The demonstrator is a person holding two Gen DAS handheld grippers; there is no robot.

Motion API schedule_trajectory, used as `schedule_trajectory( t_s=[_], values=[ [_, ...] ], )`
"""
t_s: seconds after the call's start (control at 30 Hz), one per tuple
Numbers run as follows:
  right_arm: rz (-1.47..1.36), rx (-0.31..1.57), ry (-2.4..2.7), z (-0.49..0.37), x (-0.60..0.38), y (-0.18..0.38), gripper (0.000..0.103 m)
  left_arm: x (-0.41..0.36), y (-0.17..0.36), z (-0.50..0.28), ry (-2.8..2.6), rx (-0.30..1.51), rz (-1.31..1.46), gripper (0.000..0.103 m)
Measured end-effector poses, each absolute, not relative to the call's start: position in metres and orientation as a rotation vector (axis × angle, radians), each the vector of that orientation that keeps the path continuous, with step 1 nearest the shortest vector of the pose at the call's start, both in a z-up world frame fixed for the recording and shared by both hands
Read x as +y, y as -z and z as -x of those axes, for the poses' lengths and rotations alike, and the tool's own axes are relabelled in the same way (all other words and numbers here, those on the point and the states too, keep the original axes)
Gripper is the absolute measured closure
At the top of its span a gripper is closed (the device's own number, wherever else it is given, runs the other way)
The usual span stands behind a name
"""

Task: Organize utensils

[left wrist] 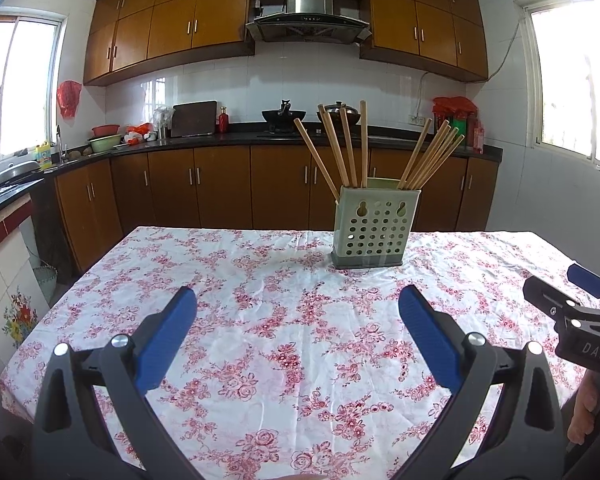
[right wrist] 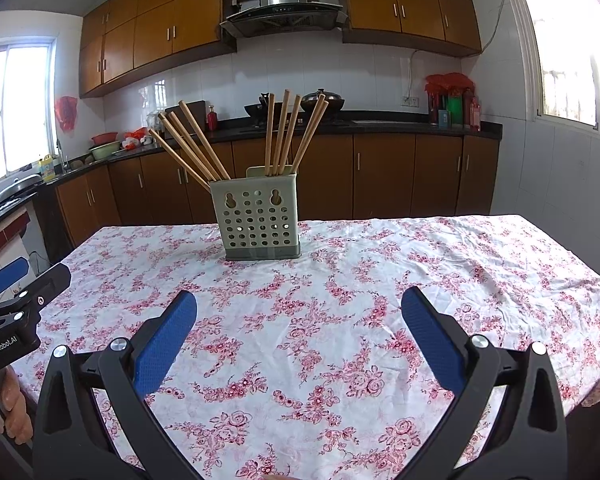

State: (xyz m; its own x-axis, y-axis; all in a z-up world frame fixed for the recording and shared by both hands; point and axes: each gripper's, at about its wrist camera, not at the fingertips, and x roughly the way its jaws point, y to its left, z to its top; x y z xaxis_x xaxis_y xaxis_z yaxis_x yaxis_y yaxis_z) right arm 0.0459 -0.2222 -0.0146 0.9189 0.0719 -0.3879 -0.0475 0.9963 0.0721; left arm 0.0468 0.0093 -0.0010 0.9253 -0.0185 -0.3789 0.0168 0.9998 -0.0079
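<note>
Floral tablecloth | chopsticks in holder | both grippers' fingers spread wide (holding nothing)

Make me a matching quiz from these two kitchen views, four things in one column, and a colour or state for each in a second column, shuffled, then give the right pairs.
Things:
1. chopsticks
2. utensil holder
3. tablecloth
4. left claw

Descriptions:
A. white with pink flowers
B. open, holding nothing
C. pale green, full of round holes
D. wooden, leaning in two bunches

Pairs: 1-D, 2-C, 3-A, 4-B
</note>
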Motion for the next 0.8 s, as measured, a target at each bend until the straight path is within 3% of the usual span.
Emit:
schedule_trajectory(
  t_s=[0.8],
  values=[
    [-0.07, 0.407, -0.057, -0.0467, -0.22, 0.0157, 0.002, 0.0072, 0.001, -0.0466, 0.02, 0.391, 0.004, 0.004]
  ],
)
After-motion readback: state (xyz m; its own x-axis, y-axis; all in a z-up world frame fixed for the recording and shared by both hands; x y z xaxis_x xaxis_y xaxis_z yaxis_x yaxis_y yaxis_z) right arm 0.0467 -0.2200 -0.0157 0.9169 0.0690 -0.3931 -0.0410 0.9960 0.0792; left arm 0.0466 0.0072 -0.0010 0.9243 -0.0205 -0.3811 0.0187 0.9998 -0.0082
